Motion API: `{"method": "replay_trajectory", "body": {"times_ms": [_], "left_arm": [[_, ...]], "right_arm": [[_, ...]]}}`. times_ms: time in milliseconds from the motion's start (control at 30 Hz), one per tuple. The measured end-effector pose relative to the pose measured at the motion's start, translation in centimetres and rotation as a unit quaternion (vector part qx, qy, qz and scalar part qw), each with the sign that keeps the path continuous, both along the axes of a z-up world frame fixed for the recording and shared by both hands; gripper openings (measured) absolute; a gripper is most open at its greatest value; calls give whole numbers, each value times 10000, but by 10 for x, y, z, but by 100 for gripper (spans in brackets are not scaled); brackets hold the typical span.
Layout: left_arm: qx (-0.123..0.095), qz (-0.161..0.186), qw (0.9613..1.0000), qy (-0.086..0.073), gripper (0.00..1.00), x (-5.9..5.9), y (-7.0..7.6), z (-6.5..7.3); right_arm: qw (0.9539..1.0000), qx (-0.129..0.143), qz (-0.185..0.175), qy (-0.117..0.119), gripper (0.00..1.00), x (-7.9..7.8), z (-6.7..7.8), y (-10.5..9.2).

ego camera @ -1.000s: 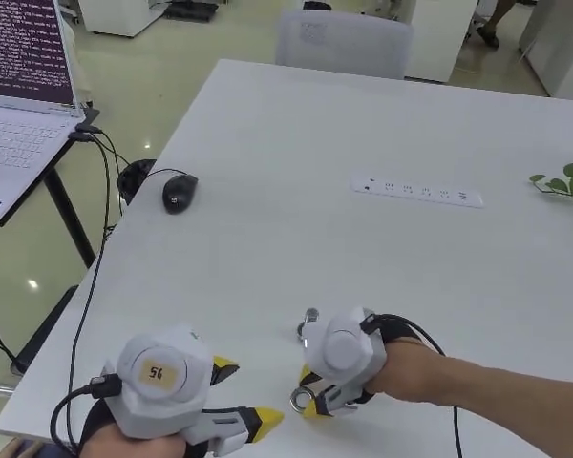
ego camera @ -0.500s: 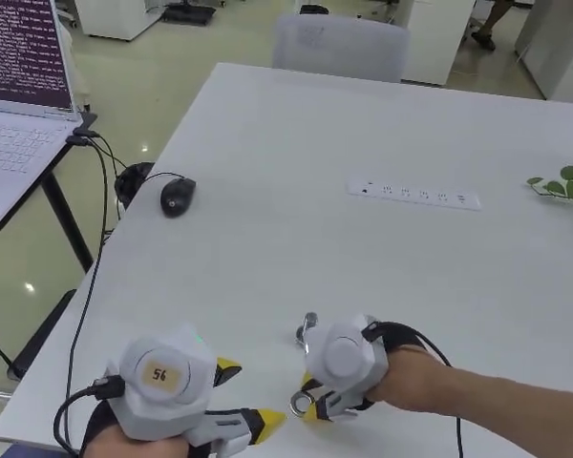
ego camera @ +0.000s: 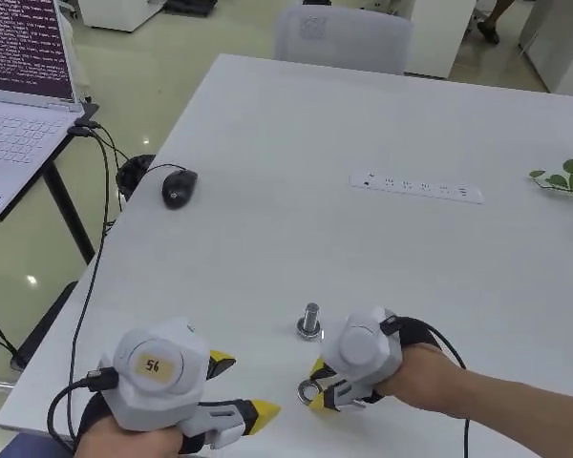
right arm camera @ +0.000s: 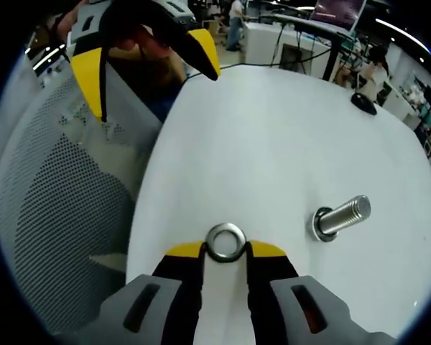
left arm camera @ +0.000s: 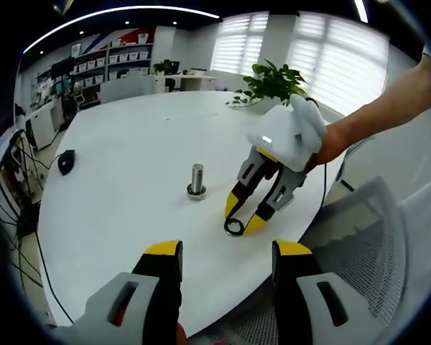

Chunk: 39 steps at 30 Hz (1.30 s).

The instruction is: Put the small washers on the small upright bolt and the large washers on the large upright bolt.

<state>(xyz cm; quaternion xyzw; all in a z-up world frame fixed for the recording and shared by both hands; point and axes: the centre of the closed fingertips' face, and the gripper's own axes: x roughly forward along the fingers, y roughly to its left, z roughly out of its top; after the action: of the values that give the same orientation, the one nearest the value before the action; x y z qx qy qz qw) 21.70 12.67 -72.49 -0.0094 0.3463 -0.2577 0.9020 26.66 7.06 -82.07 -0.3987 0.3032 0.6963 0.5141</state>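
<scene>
washer [right arm camera: 225,241], a metal ring, is pinched between the yellow tips of the right gripper [ego camera: 315,394], down by the white table [ego camera: 315,191] near its front edge; whether it touches the surface cannot be told. just beside it an upright bolt [ego camera: 310,320] stands on its wider base. the left gripper [left arm camera: 226,249] hovers at the table's near edge, jaws spread wide and empty. farther off lie a mouse [ego camera: 179,188] and a power strip [ego camera: 415,188].

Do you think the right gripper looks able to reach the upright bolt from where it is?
Probably yes: the right gripper, shut on a washer, sits beside the bolt with bare table between, and the left gripper stands aside.
</scene>
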Motion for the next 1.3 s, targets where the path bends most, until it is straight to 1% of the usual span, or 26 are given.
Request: {"method": "replay_trajectory", "body": {"times_ms": [233,367,400,500,667,767,900,1033,1067,1100,1133,1167,1300], "left_arm": [[2,-14,10000,-6,49,1,-1,0],[15,-22,10000,-4,49,1,-1,1],[22,-27,10000,0,49,1,-1,1],[16,-32,10000,8,49,0,-2,0],[19,-54,10000,4,49,0,-4,0],[10,-43,10000,3,49,0,-4,1],[4,-27,10000,11,49,-1,-3,0],[4,-26,10000,17,49,0,-3,-1],[0,-21,10000,18,49,0,-3,-1],[-4,-22,10000,20,49,0,-3,-1],[0,-29,10000,19,49,0,-3,-1],[1,-36,10000,14,49,0,-4,0],[1,-24,10000,6,49,1,-2,1]], "right_arm": [[10000,-24,-67,-19,23,1,0,-5],[9999,-63,-114,-9,24,2,-3,-9],[10000,-44,-84,-18,24,2,-3,-8],[9998,-101,157,-107,24,2,-3,-8],[9983,-174,542,-147,25,0,-4,-6],[9974,-216,672,-158,26,0,-4,-5],[9963,-217,825,-120,27,-2,-4,-4],[9942,-173,1065,-36,29,-6,-3,-3],[9937,-178,1104,-76,28,-5,-3,-3],[9940,-189,1076,-57,25,-4,-3,-3],[9947,-199,1010,-3,25,-3,-4,-3],[9946,-207,1016,-3,25,-3,-4,-3],[9933,-314,1114,-62,25,-5,-5,-4]]}}
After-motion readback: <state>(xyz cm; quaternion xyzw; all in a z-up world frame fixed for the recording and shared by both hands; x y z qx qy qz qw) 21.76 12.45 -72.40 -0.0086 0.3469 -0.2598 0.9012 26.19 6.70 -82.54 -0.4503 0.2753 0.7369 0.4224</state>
